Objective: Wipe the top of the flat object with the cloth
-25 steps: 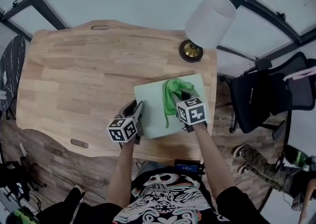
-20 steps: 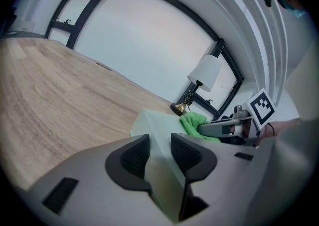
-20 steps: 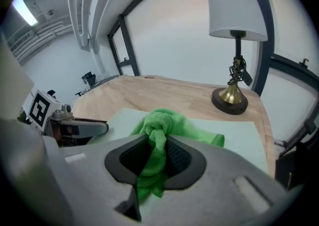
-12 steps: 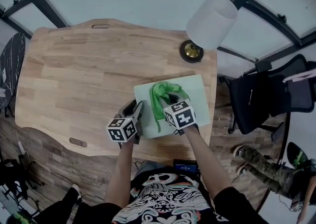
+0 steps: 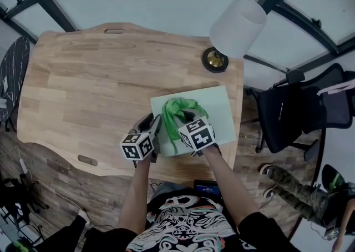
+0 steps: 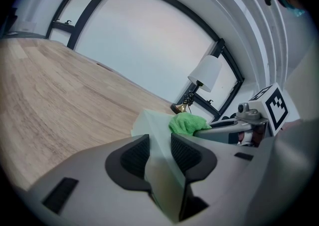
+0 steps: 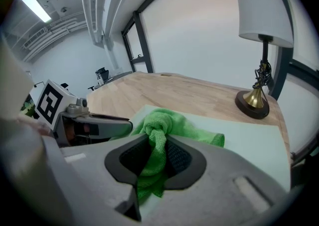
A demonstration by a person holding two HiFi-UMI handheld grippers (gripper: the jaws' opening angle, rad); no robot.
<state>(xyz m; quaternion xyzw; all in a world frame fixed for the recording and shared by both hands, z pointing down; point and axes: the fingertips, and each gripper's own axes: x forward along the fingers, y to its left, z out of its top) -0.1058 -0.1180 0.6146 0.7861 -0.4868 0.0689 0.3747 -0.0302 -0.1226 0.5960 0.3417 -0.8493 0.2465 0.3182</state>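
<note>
Cloth [image 7: 167,123] bunched tight in our right tool [image 7: 157,155] sits on the flat object [image 5: 219,115] farthest from the lamp [image 5: 236,23], where our left tool [image 6: 159,158] pinches its edge, bare surface stretching lampward.

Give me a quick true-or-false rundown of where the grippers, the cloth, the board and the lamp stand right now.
1. The right gripper is shut on the green cloth. True.
2. The left gripper is open and holds nothing. False: its jaws are closed on the near left edge of the pale green board.
3. The cloth rests on top of the board. True.
4. The lamp stands on the board. False: its base sits on the wooden table, beyond the board's far edge.
5. The cloth is bunched at the board's right end. False: it lies over the board's left part, close to the left gripper.
</note>
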